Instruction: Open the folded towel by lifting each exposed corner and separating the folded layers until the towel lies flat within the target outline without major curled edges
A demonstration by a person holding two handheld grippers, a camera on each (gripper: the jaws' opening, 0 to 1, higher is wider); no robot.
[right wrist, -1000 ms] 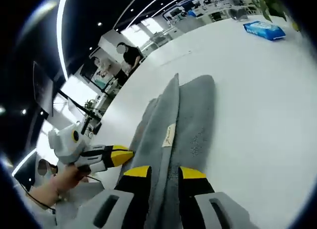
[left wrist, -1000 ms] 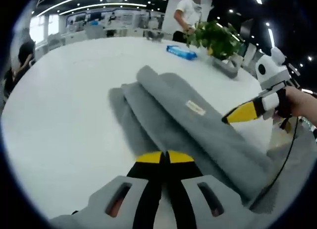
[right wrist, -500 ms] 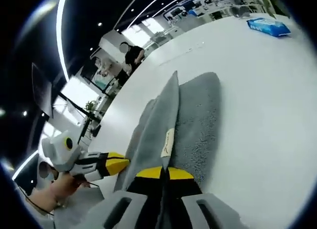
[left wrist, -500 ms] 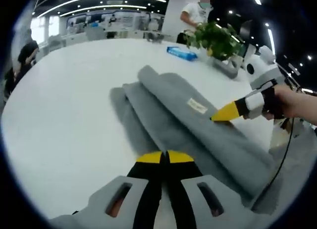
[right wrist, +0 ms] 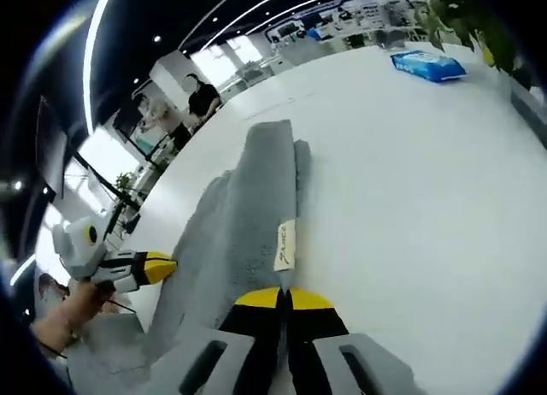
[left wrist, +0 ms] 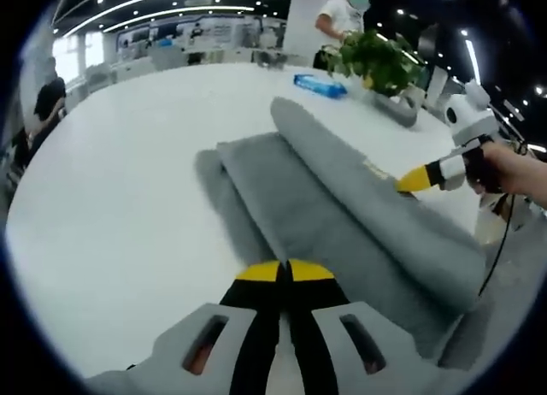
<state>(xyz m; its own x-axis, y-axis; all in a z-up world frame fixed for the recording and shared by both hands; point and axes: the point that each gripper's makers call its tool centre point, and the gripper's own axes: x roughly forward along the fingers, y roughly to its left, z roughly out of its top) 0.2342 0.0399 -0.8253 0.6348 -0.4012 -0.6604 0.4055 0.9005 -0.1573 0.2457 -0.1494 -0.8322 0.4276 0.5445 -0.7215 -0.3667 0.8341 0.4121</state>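
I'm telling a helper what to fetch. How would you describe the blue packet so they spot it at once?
On the big white table, look past the far end of the grey towel, toward the potted plant. The blue packet lies flat there, the only bright blue thing on the table.

Nothing is reading clearly: the small label [right wrist: 285, 245] sewn on the grey towel [right wrist: 244, 207] is carrying print too blurred to make out.

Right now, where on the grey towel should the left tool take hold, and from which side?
Best the near edge of the lower layer of the grey towel, approached from the near side, just ahead of the left tool. That layer lies flat and exposed there, while the right tool is shut on the upper fold by the label.
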